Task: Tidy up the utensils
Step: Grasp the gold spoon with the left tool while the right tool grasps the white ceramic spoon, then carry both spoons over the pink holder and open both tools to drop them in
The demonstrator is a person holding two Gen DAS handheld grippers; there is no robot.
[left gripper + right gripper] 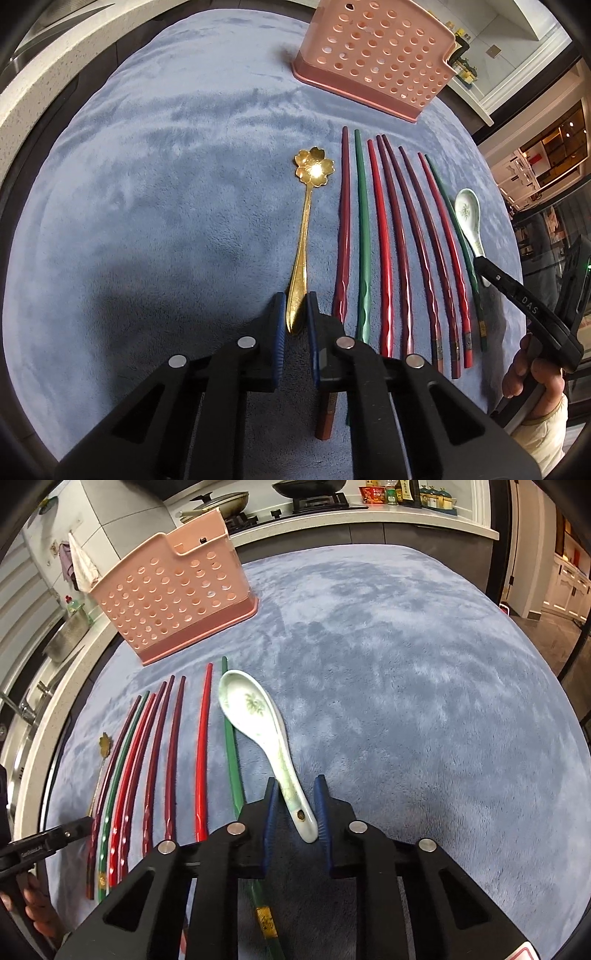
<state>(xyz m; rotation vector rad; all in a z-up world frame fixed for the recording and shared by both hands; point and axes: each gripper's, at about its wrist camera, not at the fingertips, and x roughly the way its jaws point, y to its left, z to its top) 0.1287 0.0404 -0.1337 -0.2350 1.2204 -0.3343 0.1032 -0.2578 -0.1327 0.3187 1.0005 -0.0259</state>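
Grippers, one per hand, both pointing steeply down at a blue-grey plush cloth (406, 664); left gripper (295, 317), black with blue ribbed pads, has its fingers pinching the tail of the handle of a gold metal spoon with a flower-shaped bowl (304, 229); right gripper (295, 805), same build, brackets the handle end of a white ceramic soup spoon with a green leaf print (258, 723), right pad against the handle, a slim gap showing at the left pad; both spoons lie flat on the cloth. Between the spoons, a row of lacquered chopsticks in maroon, red and green (388, 240), laid side by side, tips pointing away; beyond them, a pink perforated plastic utensil holder (376, 55) stands upright on the cloth; kitchen counter with stove and pans (295, 502) at the rear.
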